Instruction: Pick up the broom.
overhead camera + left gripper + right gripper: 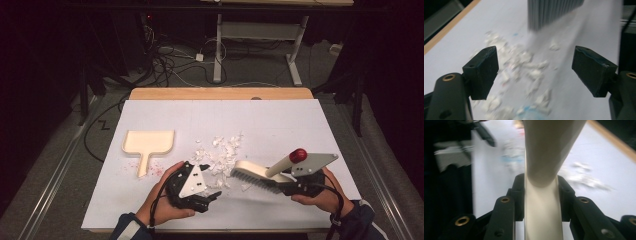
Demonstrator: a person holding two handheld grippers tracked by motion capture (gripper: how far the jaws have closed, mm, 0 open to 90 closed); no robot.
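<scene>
A cream hand brush (260, 173) with grey bristles and a red-tipped handle lies tilted over the white table cover, and my right gripper (289, 186) is shut on it; its cream body (543, 195) runs up between the closed jaws. A scatter of white paper scraps (220, 155) lies mid-table, blurred in the left gripper view as white paper scraps (524, 72). My left gripper (212, 195) is open and empty just left of the bristles (551, 12), low over the scraps. A cream dustpan (148, 144) lies flat at the left, handle toward me.
The white cover (280, 120) spans most of a wooden table, whose edge (220, 93) shows at the far side. Faint red specks (155, 169) mark the cover near the dustpan handle. Cables and a desk frame (220, 45) sit on the floor beyond.
</scene>
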